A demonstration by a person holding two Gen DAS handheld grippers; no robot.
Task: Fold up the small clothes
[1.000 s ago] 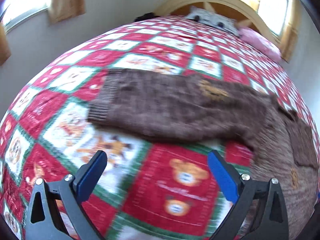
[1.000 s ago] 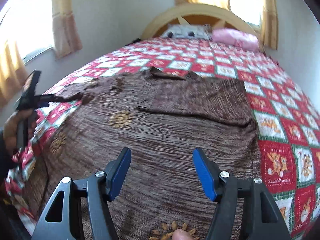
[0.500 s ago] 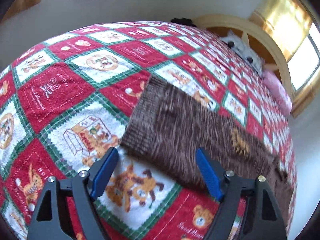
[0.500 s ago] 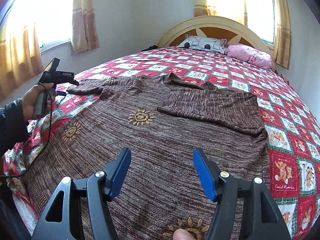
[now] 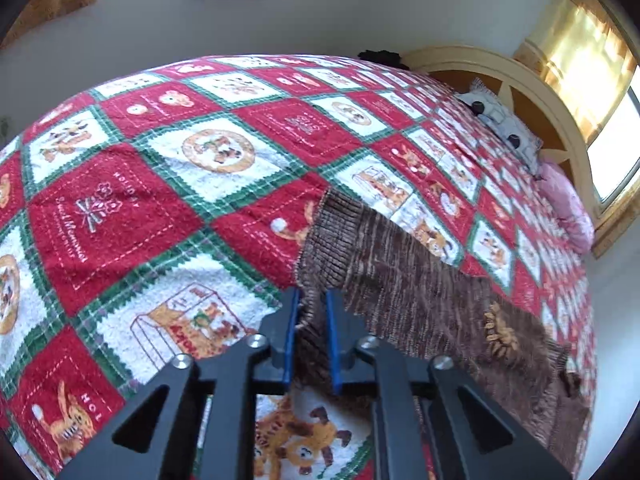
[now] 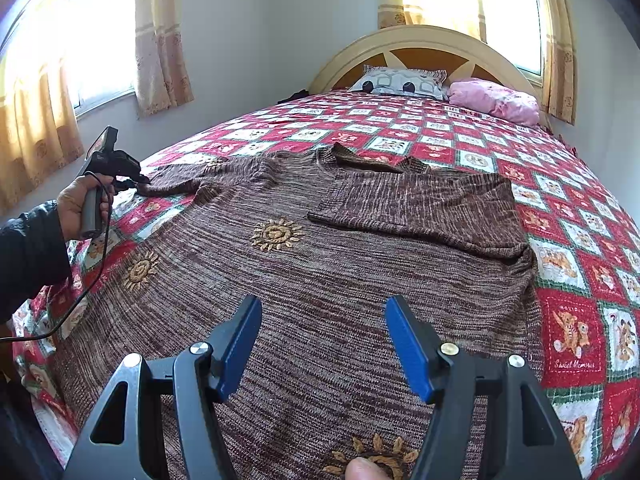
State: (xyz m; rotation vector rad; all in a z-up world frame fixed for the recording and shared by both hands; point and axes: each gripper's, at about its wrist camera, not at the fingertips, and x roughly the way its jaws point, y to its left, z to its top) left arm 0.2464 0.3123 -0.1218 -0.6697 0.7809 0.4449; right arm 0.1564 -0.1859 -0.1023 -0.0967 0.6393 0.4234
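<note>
On the bed's quilt, brown sweater lies flat. Left gripper has just closed, pinching the ribbed cuff. Right gripper hovers spread. Knit probably soft, stretchy, light; grip hems.

Quilt right of sweater bare – pillows crowd headboard.

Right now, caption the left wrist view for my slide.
Left tongs pinching the brown knitted sweater's ribbed cuff on a red patchwork blanket.
</note>
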